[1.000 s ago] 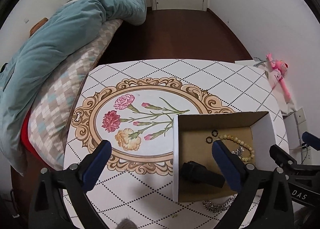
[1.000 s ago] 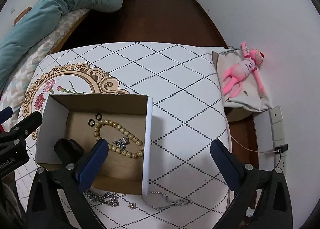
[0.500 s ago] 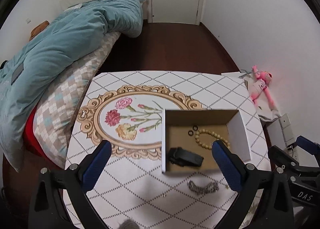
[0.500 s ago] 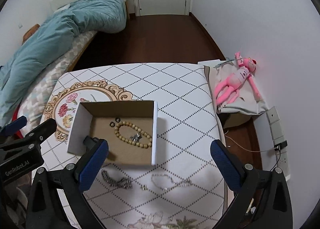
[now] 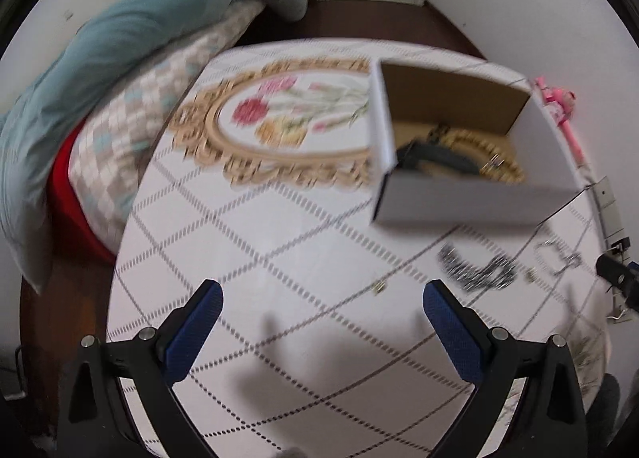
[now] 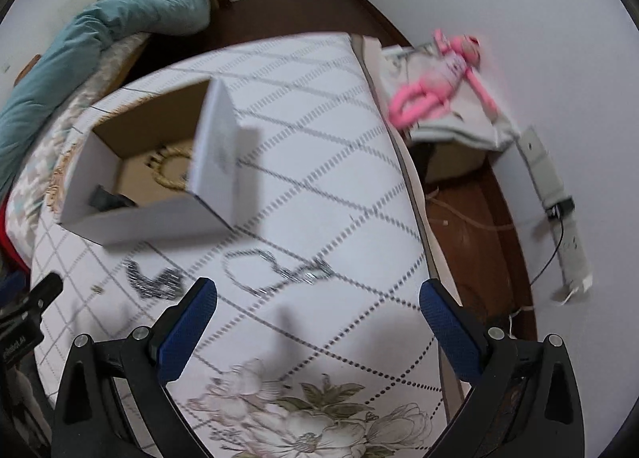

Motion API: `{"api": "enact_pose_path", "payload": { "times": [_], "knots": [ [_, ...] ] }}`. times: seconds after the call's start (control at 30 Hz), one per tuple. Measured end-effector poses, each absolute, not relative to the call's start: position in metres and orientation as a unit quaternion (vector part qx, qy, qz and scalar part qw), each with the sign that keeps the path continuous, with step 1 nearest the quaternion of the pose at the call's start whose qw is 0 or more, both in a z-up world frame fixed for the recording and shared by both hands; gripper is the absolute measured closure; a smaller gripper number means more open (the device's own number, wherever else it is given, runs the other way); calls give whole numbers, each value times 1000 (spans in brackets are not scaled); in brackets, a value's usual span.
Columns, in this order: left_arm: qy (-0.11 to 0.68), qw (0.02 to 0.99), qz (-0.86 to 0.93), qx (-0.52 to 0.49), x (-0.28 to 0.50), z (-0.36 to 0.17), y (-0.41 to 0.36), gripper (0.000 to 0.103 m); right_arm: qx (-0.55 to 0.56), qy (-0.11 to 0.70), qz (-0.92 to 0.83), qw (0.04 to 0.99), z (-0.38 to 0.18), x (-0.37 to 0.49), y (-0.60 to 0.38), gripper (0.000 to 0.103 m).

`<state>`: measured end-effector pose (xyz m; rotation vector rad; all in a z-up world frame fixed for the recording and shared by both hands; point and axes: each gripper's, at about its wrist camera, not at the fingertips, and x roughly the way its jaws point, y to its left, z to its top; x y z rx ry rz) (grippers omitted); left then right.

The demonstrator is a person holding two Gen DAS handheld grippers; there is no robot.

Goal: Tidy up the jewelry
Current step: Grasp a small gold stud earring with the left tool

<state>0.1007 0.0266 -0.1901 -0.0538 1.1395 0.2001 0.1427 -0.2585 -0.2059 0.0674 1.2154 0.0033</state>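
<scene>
A white cardboard box (image 5: 471, 200) (image 6: 139, 218) stands on the patterned tablecloth (image 5: 299, 258). Inside lie a wooden bead bracelet (image 5: 499, 162) (image 6: 169, 168) and a dark object (image 5: 435, 156) (image 6: 108, 198). In front of the box, on the cloth, lie a chunky silver chain (image 5: 475, 270) (image 6: 153, 280), a thin silver chain (image 5: 559, 258) (image 6: 275, 270) and a small stud (image 5: 377, 288). My left gripper (image 5: 321, 332) is open, low over the cloth, left of the chunky chain. My right gripper (image 6: 317, 330) is open just before the thin chain. Both views are blurred.
A bed with a teal duvet (image 5: 139, 30) and checked pillow (image 5: 131, 130) runs along the table's left. Right of the table, a pink plush toy (image 6: 435, 86) lies on a grey bag, with a power strip (image 6: 559, 214) on the floor by the wall.
Both grippers have dropped from high above the table and pulled back toward its near edge; they now hang low over the cloth, with the box farther off and the loose chains close ahead.
</scene>
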Motion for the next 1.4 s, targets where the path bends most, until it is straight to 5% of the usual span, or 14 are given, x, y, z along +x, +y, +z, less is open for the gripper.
{"api": "enact_pose_path", "payload": {
  "times": [0.2, 0.53, 0.7, 0.77, 0.83, 1.0, 1.1, 1.17, 1.33, 1.4],
  "knots": [
    [554, 828, 78, -28, 94, -216, 26, 4, 40, 582, -7, 812, -232, 144, -264, 10],
    [543, 838, 52, -9, 104, -228, 4, 33, 89, 558, 35, 824, -233, 130, -249, 32],
    [532, 846, 31, -5, 110, -226, -4, 69, 72, 552, 75, 827, -234, 122, -215, 40],
    [531, 847, 21, 0, 112, -225, -8, 91, 61, 554, 87, 826, -238, 122, -201, 48],
    [532, 847, 19, 4, 112, -225, -10, 97, 49, 553, 93, 827, -241, 123, -190, 52],
    [532, 846, 20, -8, 109, -226, -2, 97, 18, 550, 105, 828, -244, 124, -170, 58],
    [535, 844, 21, -20, 105, -226, 4, 97, -7, 545, 97, 833, -244, 128, -163, 67],
    [537, 843, 22, -26, 102, -224, 7, 97, -20, 542, 93, 835, -244, 127, -161, 87],
    [539, 841, 13, -41, 92, -216, 14, 97, -45, 540, 92, 836, -243, 124, -153, 91],
    [540, 840, 5, -50, 86, -209, 16, 97, -37, 538, 100, 836, -234, 121, -155, 103]
  ]
}}
